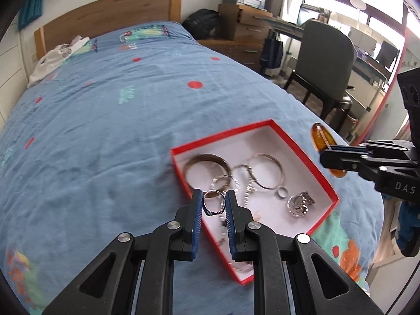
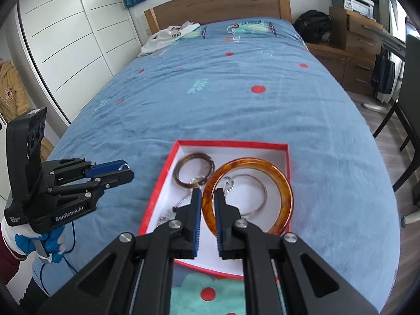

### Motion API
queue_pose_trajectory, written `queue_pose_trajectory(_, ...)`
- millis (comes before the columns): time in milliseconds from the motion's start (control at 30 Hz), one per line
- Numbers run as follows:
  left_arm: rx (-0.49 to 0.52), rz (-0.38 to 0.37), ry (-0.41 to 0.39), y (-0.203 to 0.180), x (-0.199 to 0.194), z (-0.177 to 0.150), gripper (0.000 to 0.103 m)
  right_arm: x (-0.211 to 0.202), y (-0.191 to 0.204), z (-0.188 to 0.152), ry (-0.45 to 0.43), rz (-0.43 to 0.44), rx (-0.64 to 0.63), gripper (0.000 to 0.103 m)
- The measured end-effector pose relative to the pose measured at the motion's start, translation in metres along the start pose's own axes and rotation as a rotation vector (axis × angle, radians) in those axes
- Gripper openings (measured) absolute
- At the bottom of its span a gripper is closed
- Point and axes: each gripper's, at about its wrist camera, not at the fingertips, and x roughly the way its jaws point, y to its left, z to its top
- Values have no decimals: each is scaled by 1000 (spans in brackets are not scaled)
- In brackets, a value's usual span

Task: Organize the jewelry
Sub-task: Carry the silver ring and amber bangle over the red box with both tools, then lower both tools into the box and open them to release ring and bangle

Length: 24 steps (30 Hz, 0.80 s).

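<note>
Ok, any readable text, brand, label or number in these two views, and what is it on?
"GenRobot.AI": on the body of the left tool, right wrist view.
"DAS", cut off by the frame edge: on the body of the right tool, left wrist view.
Small white label on the left tool's body: too small to read.
Print on the white garment: not legible.

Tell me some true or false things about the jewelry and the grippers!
1. The left gripper holds a silver ring. True.
2. The right gripper holds a necklace. False: it is shut on the amber bangle.
3. The red box sits on a wooden desk. False: it sits on the blue bed cover.
4. A brown bangle lies inside the box. True.
5. The box is empty. False: it holds bangles, a chain and other pieces.
</note>
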Motion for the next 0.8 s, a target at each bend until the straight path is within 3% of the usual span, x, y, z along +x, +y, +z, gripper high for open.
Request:
queue_pose_trajectory(300, 18, -24, 53, -23, 39, -1, 17, 29, -21, -17, 59, 34, 10, 9)
queue_pose_trajectory(800, 21, -18, 119, -27, 80, -9, 17, 73, -37, -28, 145, 71, 13, 9)
